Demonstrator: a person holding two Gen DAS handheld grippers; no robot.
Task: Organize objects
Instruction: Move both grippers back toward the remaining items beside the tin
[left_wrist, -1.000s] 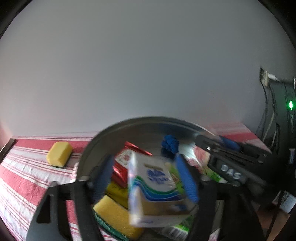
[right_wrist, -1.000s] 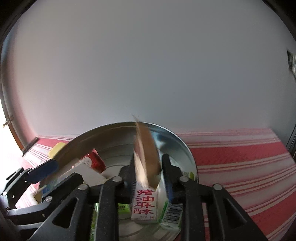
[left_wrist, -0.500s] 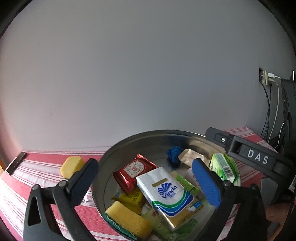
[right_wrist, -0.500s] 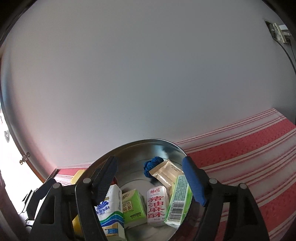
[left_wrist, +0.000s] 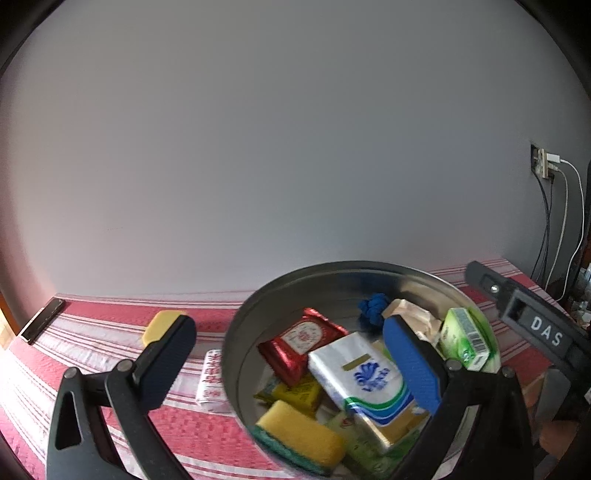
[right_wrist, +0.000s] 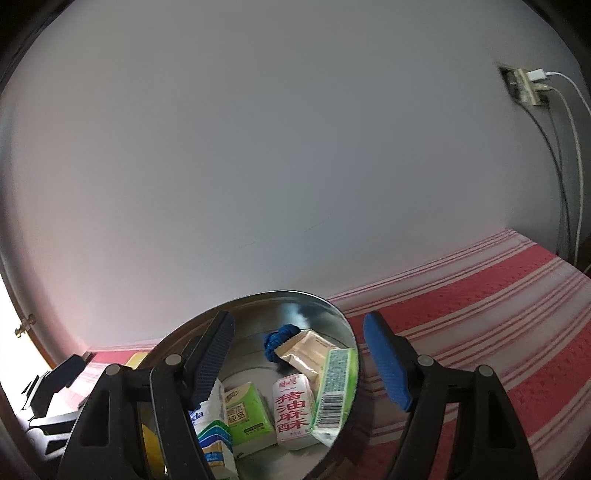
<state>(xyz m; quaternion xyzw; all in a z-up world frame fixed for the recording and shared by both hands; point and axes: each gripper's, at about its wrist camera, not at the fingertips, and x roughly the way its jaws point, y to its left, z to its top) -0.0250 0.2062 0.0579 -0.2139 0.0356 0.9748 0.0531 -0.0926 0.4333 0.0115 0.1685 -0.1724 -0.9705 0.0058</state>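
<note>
A round metal bowl (left_wrist: 258, 295) sits on the red striped cloth and holds several items. A white and blue tissue pack (left_wrist: 365, 380), a red packet (left_wrist: 303, 336), a yellow sponge (left_wrist: 299, 432), a blue knot (left_wrist: 373, 314) and a green carton (left_wrist: 461, 339) lie inside. My left gripper (left_wrist: 288, 325) hangs open above the bowl's near left rim, holding nothing. The right gripper (right_wrist: 297, 325) is open too, over the bowl (right_wrist: 258, 299). Below it lie a white packet with red characters (right_wrist: 293, 410), a beige packet (right_wrist: 306, 350) and a green box (right_wrist: 247, 413).
A second yellow sponge (left_wrist: 160, 325) and a white packet (left_wrist: 212, 380) lie on the cloth left of the bowl. A dark phone (left_wrist: 42, 319) rests at the far left edge. Cables hang from a wall socket (right_wrist: 524, 88) on the right. Striped cloth (right_wrist: 480, 314) stretches right of the bowl.
The left gripper let go of the tissue pack, which now lies in the bowl. The right gripper released the red-lettered packet into the bowl. Both jaws spread wide and drew back.
</note>
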